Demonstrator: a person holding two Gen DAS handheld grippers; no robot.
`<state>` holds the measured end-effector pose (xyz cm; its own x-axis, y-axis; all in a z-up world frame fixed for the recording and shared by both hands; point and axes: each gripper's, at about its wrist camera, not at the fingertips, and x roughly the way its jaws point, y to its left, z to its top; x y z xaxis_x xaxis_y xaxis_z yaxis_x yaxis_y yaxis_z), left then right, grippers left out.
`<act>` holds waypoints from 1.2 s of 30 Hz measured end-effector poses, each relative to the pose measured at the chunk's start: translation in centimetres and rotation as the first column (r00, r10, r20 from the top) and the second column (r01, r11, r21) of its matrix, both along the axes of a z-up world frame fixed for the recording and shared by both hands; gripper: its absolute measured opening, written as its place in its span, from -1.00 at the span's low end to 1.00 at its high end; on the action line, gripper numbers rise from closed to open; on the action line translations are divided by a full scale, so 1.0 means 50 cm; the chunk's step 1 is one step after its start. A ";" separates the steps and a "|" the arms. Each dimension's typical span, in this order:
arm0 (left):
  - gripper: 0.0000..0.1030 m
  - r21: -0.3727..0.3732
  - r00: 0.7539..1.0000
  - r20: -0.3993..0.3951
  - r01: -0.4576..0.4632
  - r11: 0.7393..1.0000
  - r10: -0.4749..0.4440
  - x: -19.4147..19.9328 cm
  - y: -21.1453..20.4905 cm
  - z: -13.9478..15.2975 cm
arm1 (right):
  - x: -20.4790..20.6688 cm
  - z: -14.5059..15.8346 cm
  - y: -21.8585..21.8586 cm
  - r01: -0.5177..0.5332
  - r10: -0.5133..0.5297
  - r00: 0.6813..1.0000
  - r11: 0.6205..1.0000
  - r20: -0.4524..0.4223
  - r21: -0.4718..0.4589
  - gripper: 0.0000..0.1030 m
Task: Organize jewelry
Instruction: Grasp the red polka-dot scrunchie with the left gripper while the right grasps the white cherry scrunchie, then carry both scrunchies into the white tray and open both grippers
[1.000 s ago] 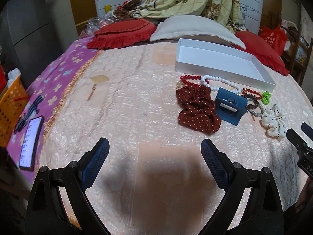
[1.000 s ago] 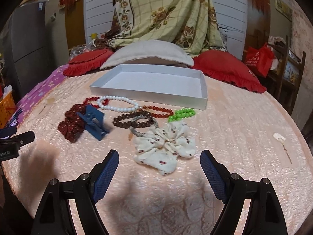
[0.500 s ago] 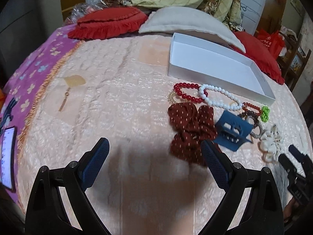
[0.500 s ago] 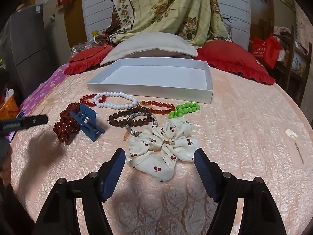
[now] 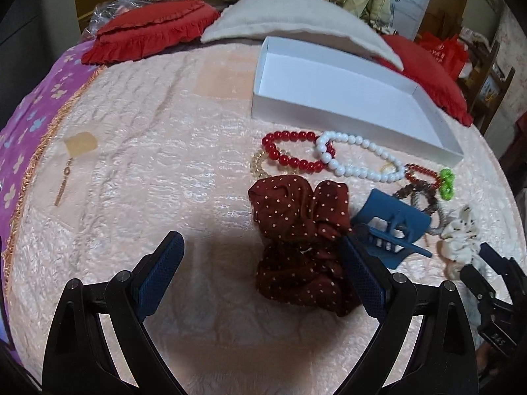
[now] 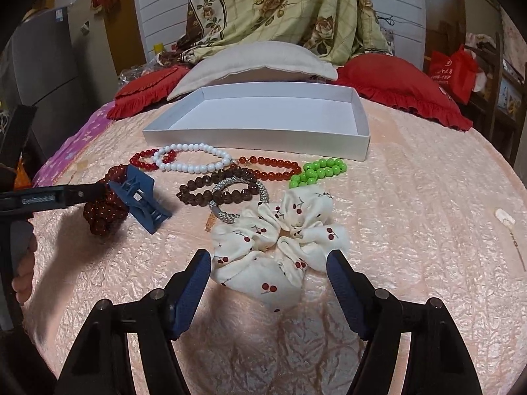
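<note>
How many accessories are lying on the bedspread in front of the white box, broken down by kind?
Bead strands: 5 (red beads, white beads, orange-red beads, green beads, brown beads)
Silver bangle: 1
Pale yellow coil tie: 1
Scrunchies: 2 (maroon dotted scrunchie, white cherry scrunchie)
Blue claw clip: 1
Total: 10

The left gripper (image 5: 262, 279) is held low and level, its two blue-padded fingers (image 5: 161, 276) spread wide apart with nothing between the pads — the black finger arms fan outward from the bottom of its own view. The right gripper (image 6: 268, 291) is posed the same way, jaws parted and gripping nothing, blue fingertips (image 6: 192, 291) angled forward. Each gripper shows at the edge of the other's view — they sit side by side, near one another.
</note>
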<state>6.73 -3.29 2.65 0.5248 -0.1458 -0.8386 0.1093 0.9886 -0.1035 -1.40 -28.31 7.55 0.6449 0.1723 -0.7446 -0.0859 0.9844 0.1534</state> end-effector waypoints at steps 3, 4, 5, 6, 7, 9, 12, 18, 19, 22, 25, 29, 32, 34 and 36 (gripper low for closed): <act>0.61 -0.006 1.000 -0.017 0.009 1.000 -0.009 0.009 -0.006 -0.012 | 0.004 -0.002 0.002 -0.006 0.006 1.000 1.000 -0.006 0.009 0.37; 0.28 -0.020 0.999 -0.027 0.023 1.000 -0.023 0.010 -0.008 -0.016 | 0.006 -0.002 0.002 -0.004 0.005 1.000 1.000 -0.007 0.010 0.37; 0.13 -0.035 0.998 -0.047 0.044 0.998 -0.045 0.012 -0.011 -0.022 | 0.006 -0.003 0.002 -0.003 0.003 1.000 1.000 -0.007 0.010 0.25; -0.16 -0.019 0.998 -0.024 0.052 0.998 -0.052 0.008 -0.015 -0.019 | 0.008 -0.004 0.003 -0.004 0.004 1.000 1.000 -0.011 0.010 0.04; -0.70 -0.022 0.998 -0.023 0.064 0.998 -0.065 0.005 -0.018 -0.017 | 0.010 -0.005 0.004 -0.006 0.006 1.000 1.000 -0.018 0.013 -0.07; -0.79 -0.028 0.996 -0.034 0.080 0.996 -0.081 0.000 -0.024 -0.013 | 0.014 -0.010 0.002 -0.015 0.017 0.999 0.999 -0.039 0.044 -0.53; -0.84 -0.021 0.997 -0.003 0.079 0.997 -0.079 -0.024 -0.024 0.013 | 0.012 -0.007 -0.007 -0.014 0.019 0.998 0.996 -0.055 0.090 -0.71; -0.85 -0.003 0.992 0.080 0.102 0.995 -0.102 -0.074 -0.011 0.104 | -0.016 0.060 -0.014 -0.044 0.043 0.999 0.993 0.006 0.105 -0.74; -0.85 -0.003 0.990 0.091 0.108 0.994 -0.107 -0.074 -0.010 0.121 | -0.019 0.075 -0.014 -0.048 0.046 0.999 0.993 0.022 0.106 -0.74; -0.85 -0.013 0.986 0.112 0.126 0.992 -0.123 -0.071 -0.007 0.165 | -0.017 0.118 -0.016 -0.064 0.058 0.996 0.993 0.063 0.102 -0.74; -0.85 0.001 0.983 0.134 0.127 0.992 -0.126 -0.036 -0.006 0.217 | 0.003 0.152 -0.025 -0.069 0.060 0.994 0.992 0.089 0.101 -0.74; -0.85 0.055 0.978 0.168 0.115 0.992 -0.123 0.027 -0.008 0.264 | 0.071 0.186 -0.051 -0.048 0.036 0.994 0.992 0.106 0.113 -0.74; -0.85 0.087 0.980 0.158 0.106 0.991 -0.119 0.096 -0.020 0.265 | 0.143 0.191 -0.069 -0.025 0.014 0.995 0.994 0.096 0.110 -0.74; -0.85 0.086 0.985 0.134 0.096 0.992 -0.107 0.151 -0.031 0.255 | 0.211 0.182 -0.080 -0.007 -0.001 0.998 0.993 0.068 0.119 -0.74; -0.85 0.088 0.989 0.107 0.091 0.992 -0.100 0.219 -0.050 0.236 | 0.271 0.169 -0.091 0.008 -0.013 0.999 0.991 0.039 0.132 -0.74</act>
